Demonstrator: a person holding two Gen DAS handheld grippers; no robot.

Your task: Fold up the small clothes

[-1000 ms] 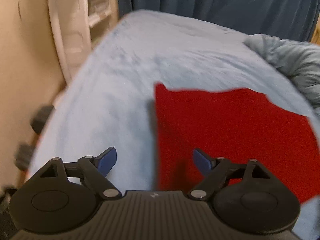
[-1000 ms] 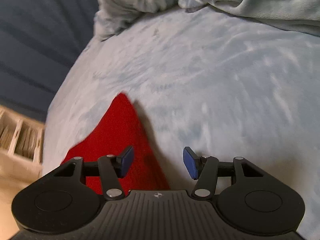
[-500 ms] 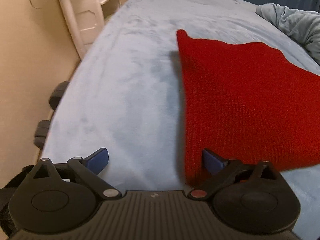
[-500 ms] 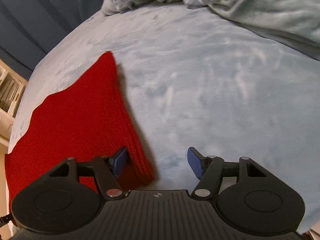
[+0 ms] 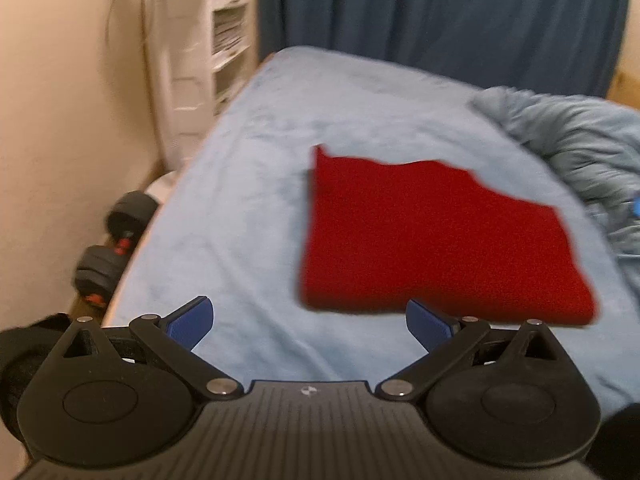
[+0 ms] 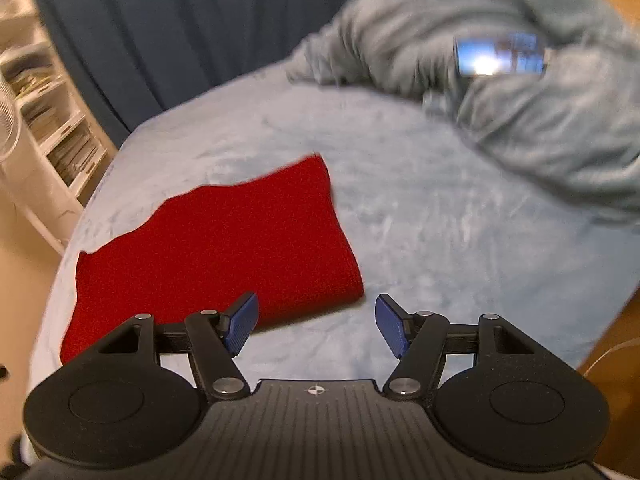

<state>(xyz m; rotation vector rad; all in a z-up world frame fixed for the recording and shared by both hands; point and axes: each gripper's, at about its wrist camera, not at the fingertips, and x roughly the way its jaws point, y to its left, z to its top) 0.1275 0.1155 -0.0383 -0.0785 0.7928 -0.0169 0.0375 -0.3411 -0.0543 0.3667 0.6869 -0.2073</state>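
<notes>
A red cloth is lying flat, apparently folded, on the light blue bed. Both the left gripper and right gripper are hovering near it, jaws spread wide, holding nothing.

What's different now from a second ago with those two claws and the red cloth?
Both claws have pulled back from the red cloth: the left claw and right claw, close over its near corners half a second ago, now hover open short of its near edge. The cloth lies flat on the blue bed, gripped by neither throughout.
</notes>
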